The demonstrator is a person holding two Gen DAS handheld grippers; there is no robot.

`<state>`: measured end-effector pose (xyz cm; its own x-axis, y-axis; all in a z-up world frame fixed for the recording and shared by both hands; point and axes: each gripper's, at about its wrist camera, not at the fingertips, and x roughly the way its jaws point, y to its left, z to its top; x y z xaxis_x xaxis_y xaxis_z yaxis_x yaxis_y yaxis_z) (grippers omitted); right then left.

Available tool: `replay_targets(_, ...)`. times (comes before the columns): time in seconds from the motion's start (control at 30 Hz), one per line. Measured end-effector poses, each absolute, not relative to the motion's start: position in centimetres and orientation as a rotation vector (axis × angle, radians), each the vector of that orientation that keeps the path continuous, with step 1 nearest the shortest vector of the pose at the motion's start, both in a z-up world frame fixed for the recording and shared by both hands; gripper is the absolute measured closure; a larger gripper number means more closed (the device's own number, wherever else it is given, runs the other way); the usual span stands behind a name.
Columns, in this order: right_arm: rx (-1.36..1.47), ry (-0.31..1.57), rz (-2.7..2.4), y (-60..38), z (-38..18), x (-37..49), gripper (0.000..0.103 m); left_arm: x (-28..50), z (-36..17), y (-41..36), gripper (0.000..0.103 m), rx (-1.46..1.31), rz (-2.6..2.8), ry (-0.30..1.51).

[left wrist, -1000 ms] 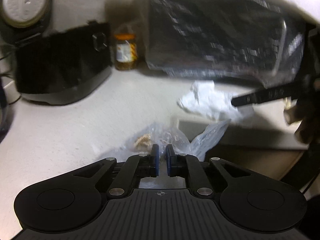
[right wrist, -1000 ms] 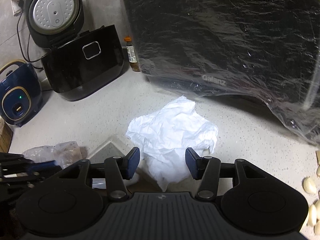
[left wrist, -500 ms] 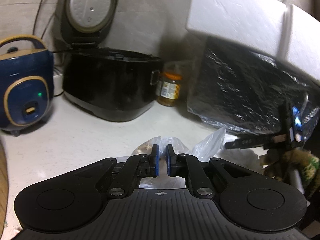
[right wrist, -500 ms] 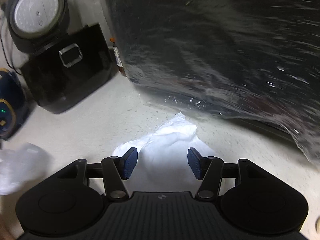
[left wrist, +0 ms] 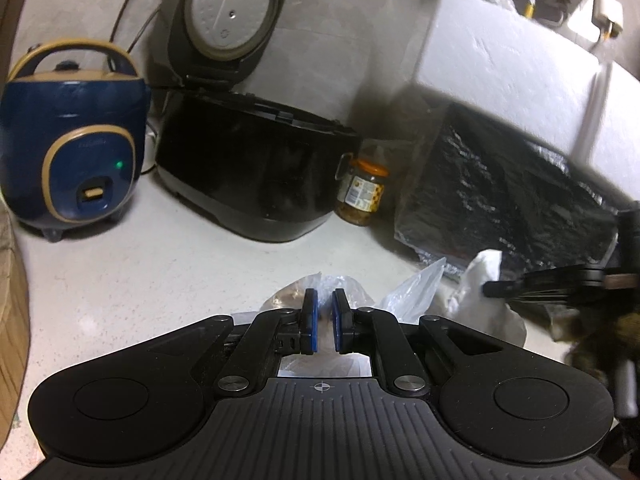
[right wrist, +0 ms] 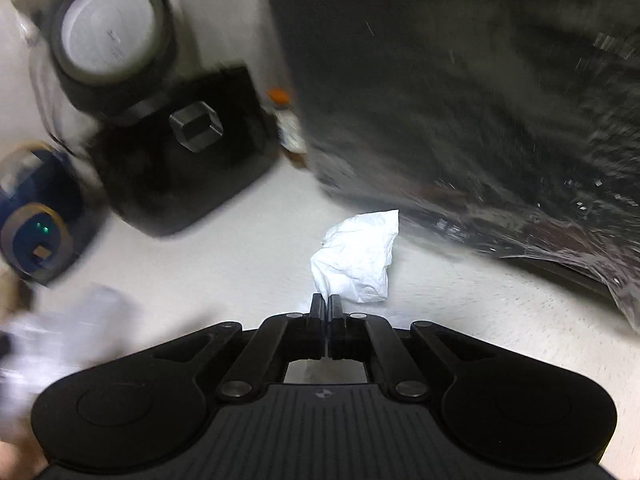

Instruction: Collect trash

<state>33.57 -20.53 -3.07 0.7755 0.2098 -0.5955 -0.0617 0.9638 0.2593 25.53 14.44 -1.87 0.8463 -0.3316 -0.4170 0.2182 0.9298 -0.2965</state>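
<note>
Tissue, crumpled and white, juts ahead of the right gripper, whose jaws have pinched together on its near corner. It looks featherlight, soft and easy to tear, so a pinch on a bunched fold should serve better than one on a loose edge. The clear plastic bag is clamped in the left gripper, jaws nearly touching with film between them; it seems limp and slippery, with some brownish scrap inside, and likely best held where the film gathers thick.

The left view is sharp and shows the far side of the table: a blue rice cooker, a black cooker with its lid up and an orange-capped jar, plus the right gripper off to the right, holding the tissue. The right view is blurred, yet only it shows the closed jaws head-on.
</note>
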Motion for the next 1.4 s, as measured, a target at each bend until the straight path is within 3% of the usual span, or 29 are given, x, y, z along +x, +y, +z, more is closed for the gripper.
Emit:
replay_targets(0.27, 0.310, 0.607, 0.148, -17.8, 0.1, 24.2, 0.102, 24.6, -2.0, 14.9, 0.092, -0.285, -0.424, 0.447)
replay_targets(0.63, 0.381, 0.667, 0.015, -20.5, -3.3, 14.1, 0.102, 19.8, 0.1, 8.2, 0.092, -0.233, -0.604, 0.431)
replay_targets(0.87, 0.447, 0.629, -0.001, -25.0, -5.0, 8.7, 0.102, 16.8, -0.6, 0.8, 0.092, -0.141, -0.685, 0.547)
replay_targets(1.17, 0.516, 0.696, -0.019, -29.0, -10.0, 4.8, 0.102, 17.7, -8.2, -2.4, 0.092, -0.274, -0.597, 0.775)
replay_targets(1.4, 0.522, 0.744, -0.041, -31.8, -12.9, 3.1, 0.102, 20.5, -18.0, -2.4, 0.092, -0.479, -0.475, 0.970)
